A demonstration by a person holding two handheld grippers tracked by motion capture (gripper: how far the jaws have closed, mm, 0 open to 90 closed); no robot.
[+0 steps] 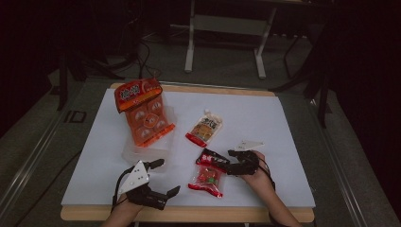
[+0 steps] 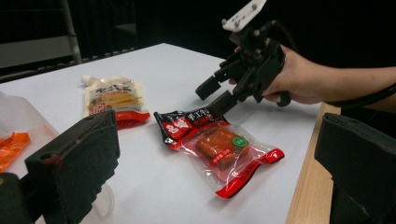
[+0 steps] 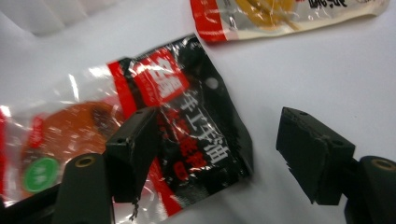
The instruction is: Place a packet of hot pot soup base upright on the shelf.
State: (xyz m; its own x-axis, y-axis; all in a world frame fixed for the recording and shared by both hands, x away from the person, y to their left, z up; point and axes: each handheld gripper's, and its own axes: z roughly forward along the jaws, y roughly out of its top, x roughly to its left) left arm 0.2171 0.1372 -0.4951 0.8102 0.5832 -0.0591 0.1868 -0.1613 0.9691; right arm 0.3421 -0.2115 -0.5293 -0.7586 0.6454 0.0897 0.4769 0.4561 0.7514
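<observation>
A red and black snack packet (image 1: 206,176) (image 2: 219,149) (image 3: 177,107) with a clear window lies flat near the front of the white board (image 1: 255,118). My right gripper (image 1: 228,161) (image 2: 210,100) (image 3: 224,144) comes at it from the right, low over its black end. Its jaws are open: one hangs over the packet, the other over bare board beside the packet's corner, and neither pad presses on it. My left gripper (image 1: 166,177) rests near the front edge, left of the packet, jaws spread wide with nothing between them.
A spouted pouch (image 1: 204,128) (image 2: 114,100) (image 3: 280,11) lies behind the packet. At the back left an orange multi-pack (image 1: 142,113) rests on a clear plastic container (image 1: 130,151). The wooden table edge (image 1: 189,213) runs along the front. A metal stand is on the floor beyond.
</observation>
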